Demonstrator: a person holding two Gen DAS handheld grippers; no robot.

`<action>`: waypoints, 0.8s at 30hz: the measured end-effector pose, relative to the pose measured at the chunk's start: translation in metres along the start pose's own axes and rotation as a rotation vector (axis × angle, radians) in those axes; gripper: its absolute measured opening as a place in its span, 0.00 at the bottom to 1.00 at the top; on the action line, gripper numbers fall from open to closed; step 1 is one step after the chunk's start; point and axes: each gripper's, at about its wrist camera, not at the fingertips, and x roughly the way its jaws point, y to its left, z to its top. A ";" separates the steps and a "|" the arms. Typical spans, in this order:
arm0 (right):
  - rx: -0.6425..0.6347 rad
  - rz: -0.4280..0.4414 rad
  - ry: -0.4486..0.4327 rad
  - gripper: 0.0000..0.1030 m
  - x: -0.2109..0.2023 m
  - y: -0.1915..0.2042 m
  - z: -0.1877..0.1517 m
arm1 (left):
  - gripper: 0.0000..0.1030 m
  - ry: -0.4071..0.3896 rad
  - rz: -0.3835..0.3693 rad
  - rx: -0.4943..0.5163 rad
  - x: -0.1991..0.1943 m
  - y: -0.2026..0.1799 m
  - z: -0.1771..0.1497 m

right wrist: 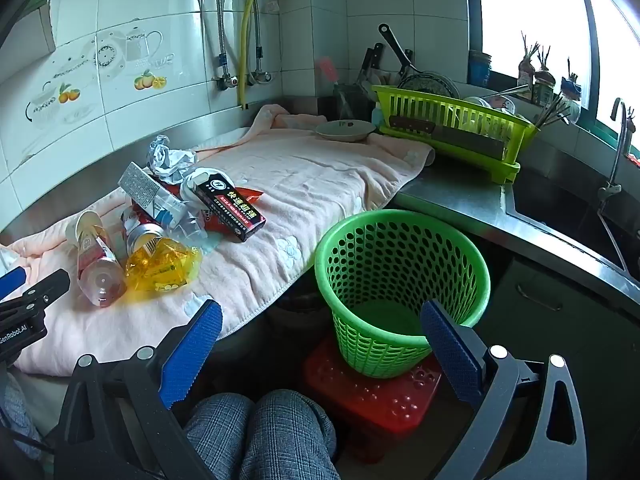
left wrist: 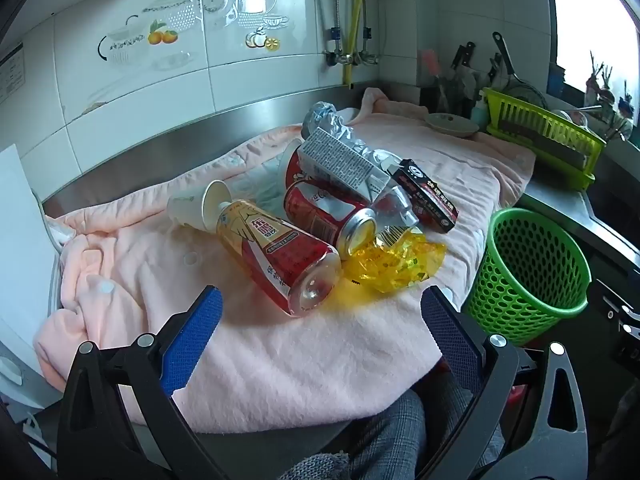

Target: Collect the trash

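A pile of trash lies on a pink towel (left wrist: 280,360): a plastic bottle (left wrist: 280,256) with a red and yellow label, a paper cup (left wrist: 200,208), a red can (left wrist: 332,216), a yellow wrapper (left wrist: 392,264), a black box (left wrist: 426,192) and a silver carton (left wrist: 340,160). My left gripper (left wrist: 320,320) is open and empty, just in front of the bottle. My right gripper (right wrist: 320,336) is open and empty, above the green mesh basket (right wrist: 400,280). The pile also shows in the right wrist view, with the bottle (right wrist: 96,264) and the black box (right wrist: 232,208).
The green basket (left wrist: 528,272) stands on a red stool (right wrist: 372,396) beside the counter edge. A green dish rack (right wrist: 452,128), a plate (right wrist: 346,130) and knives stand at the back. A sink (right wrist: 560,208) lies to the right. The person's knees (right wrist: 260,432) are below.
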 end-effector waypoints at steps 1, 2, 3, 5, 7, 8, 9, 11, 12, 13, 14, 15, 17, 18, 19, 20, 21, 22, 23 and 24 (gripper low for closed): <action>-0.003 0.000 -0.006 0.93 -0.001 0.000 0.000 | 0.95 0.000 0.000 0.001 0.000 0.000 0.000; -0.003 -0.002 -0.006 0.93 -0.001 0.000 0.000 | 0.95 -0.002 0.002 0.001 0.000 0.000 0.000; -0.003 -0.001 -0.006 0.93 -0.001 0.001 0.000 | 0.95 -0.001 0.003 0.000 0.000 0.000 0.000; -0.001 0.000 -0.002 0.93 -0.001 0.000 0.000 | 0.95 0.001 0.003 -0.002 0.000 0.001 0.000; 0.003 0.004 0.001 0.93 -0.001 -0.001 0.000 | 0.95 0.003 0.005 -0.004 0.001 0.001 0.000; 0.004 0.006 0.002 0.93 -0.001 -0.001 0.000 | 0.95 0.005 0.005 -0.005 0.001 0.002 0.001; 0.005 0.004 0.000 0.93 0.001 0.000 -0.002 | 0.95 0.000 0.005 0.001 0.000 0.000 0.000; 0.004 0.004 0.001 0.93 0.001 0.000 -0.001 | 0.95 -0.001 0.006 0.001 0.002 -0.002 -0.002; 0.005 0.004 0.001 0.93 0.001 0.001 -0.001 | 0.95 -0.001 0.006 0.001 0.003 -0.002 -0.002; 0.005 0.005 0.001 0.93 0.001 0.001 -0.001 | 0.95 -0.001 0.006 0.000 0.003 -0.003 -0.002; 0.006 0.005 0.001 0.93 0.001 0.000 0.000 | 0.95 -0.001 0.006 -0.001 0.003 -0.003 -0.002; 0.006 0.005 0.001 0.93 0.001 0.001 0.000 | 0.95 -0.002 0.006 -0.001 0.003 -0.004 -0.002; 0.007 0.006 0.002 0.93 0.001 0.000 -0.001 | 0.95 -0.001 0.009 -0.003 0.003 -0.004 -0.002; 0.006 0.007 0.002 0.93 0.001 0.001 -0.001 | 0.95 -0.001 0.009 -0.004 0.003 -0.005 -0.003; 0.005 0.007 0.002 0.93 0.001 0.001 -0.001 | 0.95 0.002 0.005 0.000 0.001 -0.001 -0.002; 0.005 0.007 0.003 0.93 0.001 0.001 -0.001 | 0.95 0.002 0.005 0.000 0.001 -0.001 -0.002; 0.005 0.008 0.002 0.93 0.000 0.000 -0.001 | 0.95 0.003 0.005 0.000 0.001 -0.002 -0.002; 0.004 0.007 0.003 0.93 0.001 0.001 -0.002 | 0.95 0.004 0.005 0.000 0.002 -0.002 -0.002; 0.004 0.005 0.004 0.93 0.001 0.001 -0.001 | 0.95 0.005 0.006 0.001 0.002 -0.003 -0.003; 0.004 0.005 0.004 0.93 0.001 0.001 -0.002 | 0.95 0.006 0.006 0.000 0.001 -0.001 -0.002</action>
